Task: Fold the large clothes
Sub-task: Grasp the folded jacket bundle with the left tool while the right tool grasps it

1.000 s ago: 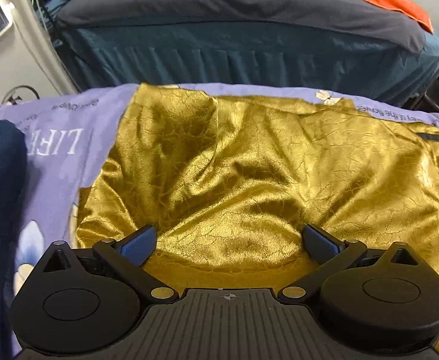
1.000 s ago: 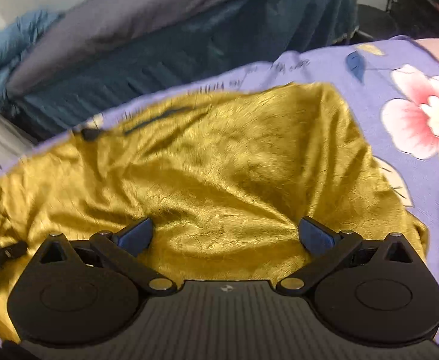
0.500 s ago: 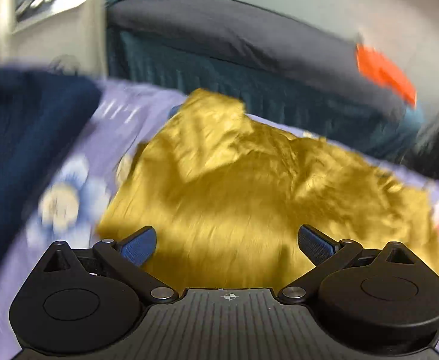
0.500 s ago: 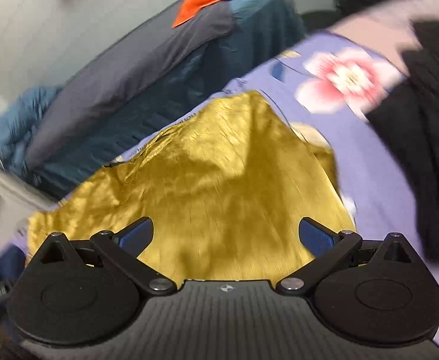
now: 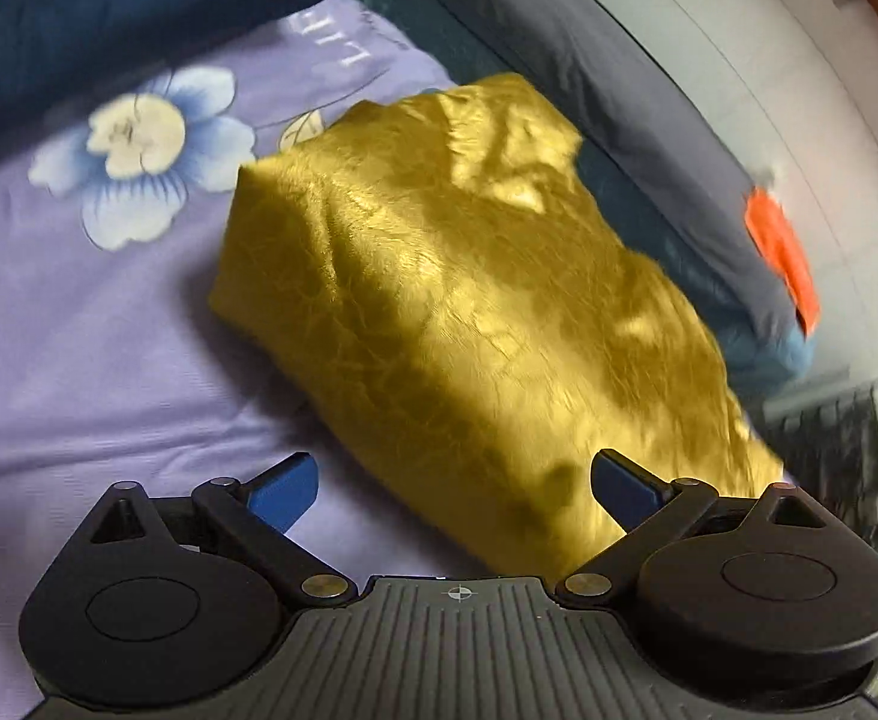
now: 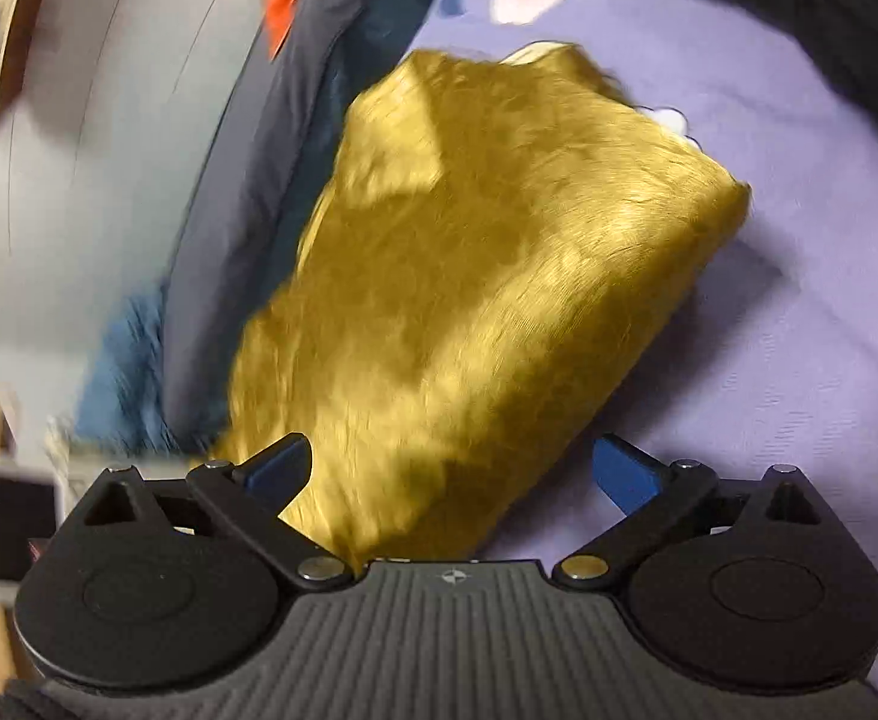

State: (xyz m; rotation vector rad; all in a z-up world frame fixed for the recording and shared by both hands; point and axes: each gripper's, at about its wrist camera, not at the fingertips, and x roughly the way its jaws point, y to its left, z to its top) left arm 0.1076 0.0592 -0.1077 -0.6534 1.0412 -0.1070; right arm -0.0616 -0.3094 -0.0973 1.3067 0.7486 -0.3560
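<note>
While the gold garment lies mid-frame on the purple floral sheet, left gripper and right gripper hover, fingers apart, holding nothing — probably positioned to catch opposite ends.

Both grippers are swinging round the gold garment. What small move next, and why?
Probably bring the open left gripper down onto the near edge of the gold garment and close. The cloth lies bunched on the purple sheet; neither it nor the right gripper holds anything.
</note>
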